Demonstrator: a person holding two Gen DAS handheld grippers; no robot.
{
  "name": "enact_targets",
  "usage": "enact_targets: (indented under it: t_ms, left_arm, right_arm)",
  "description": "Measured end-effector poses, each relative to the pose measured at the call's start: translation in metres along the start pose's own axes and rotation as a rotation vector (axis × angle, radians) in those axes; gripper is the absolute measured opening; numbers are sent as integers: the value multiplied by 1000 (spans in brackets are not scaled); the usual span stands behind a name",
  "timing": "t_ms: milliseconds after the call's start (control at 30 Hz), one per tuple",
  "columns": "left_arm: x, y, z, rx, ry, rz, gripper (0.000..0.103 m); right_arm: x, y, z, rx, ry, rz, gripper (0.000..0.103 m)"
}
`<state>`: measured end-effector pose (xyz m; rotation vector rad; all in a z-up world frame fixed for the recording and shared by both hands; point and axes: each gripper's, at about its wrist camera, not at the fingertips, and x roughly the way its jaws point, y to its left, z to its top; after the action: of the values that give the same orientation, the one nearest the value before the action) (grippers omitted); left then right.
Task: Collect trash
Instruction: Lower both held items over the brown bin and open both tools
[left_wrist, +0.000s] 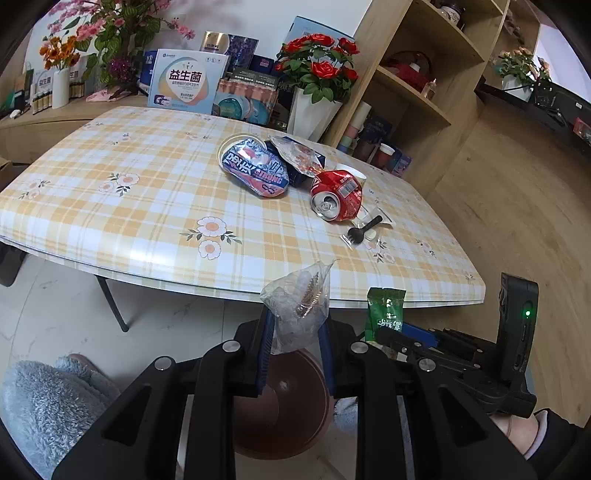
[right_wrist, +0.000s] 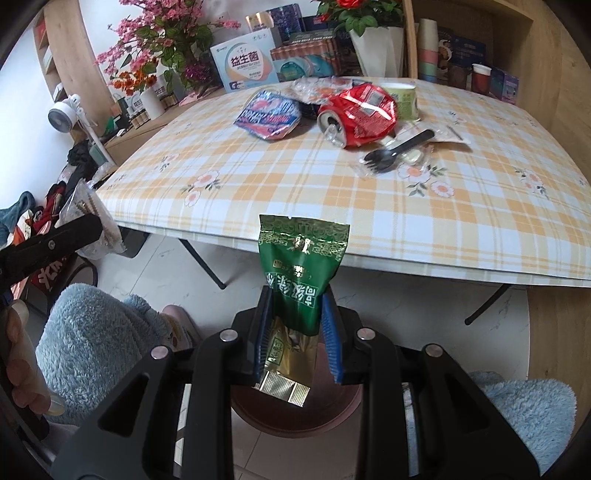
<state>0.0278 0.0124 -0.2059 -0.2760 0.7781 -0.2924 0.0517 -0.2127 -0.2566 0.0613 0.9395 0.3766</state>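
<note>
My left gripper (left_wrist: 297, 321) is shut on a crumpled clear plastic wrapper (left_wrist: 299, 302), held off the table's near edge above a brown bin (left_wrist: 280, 417) on the floor. My right gripper (right_wrist: 297, 310) is shut on a green tea packet (right_wrist: 299, 266), also above the bin (right_wrist: 295, 417); the packet shows in the left wrist view (left_wrist: 386, 308) too. On the checked table (left_wrist: 129, 221) lie a crushed red can (left_wrist: 338, 195), a blue-pink snack bag (left_wrist: 258, 171), a clear wrapper (left_wrist: 299, 155) and a black spork in plastic (left_wrist: 364, 227).
A paper cup (right_wrist: 400, 98) stands behind the can. Boxes and flower vases (left_wrist: 314, 110) crowd the table's far edge. A wooden shelf unit (left_wrist: 424, 92) stands at the right. My knees in blue fleece (right_wrist: 85, 339) flank the bin.
</note>
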Motion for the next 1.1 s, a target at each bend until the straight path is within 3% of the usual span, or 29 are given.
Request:
enact_targets:
  t_ms: [167, 367, 467, 533, 633, 833, 1100]
  left_arm:
    - [6, 2, -2, -9, 11, -4, 22]
    - [12, 4, -4, -15, 24, -4, 22]
    - [13, 4, -5, -11, 29, -4, 22]
    - [15, 3, -6, -6, 32, -6, 22]
    - [16, 0, -7, 1, 39, -11, 22]
    - [23, -6, -9, 18, 63, -22, 22]
    - [33, -19, -13, 53, 103, -56, 23]
  right_arm:
    - [10, 0, -4, -3, 36, 15, 31]
    - [18, 1, -9, 8, 64, 39, 44]
    - [11, -1, -6, 18, 22, 15, 61]
    - [3, -1, -3, 20, -27, -16, 80]
    - [-19, -5, 2, 34, -166, -101, 94]
    - [-43, -24, 10, 92, -307, -191, 97]
    - [-53, -37, 14, 137, -360, -257, 97]
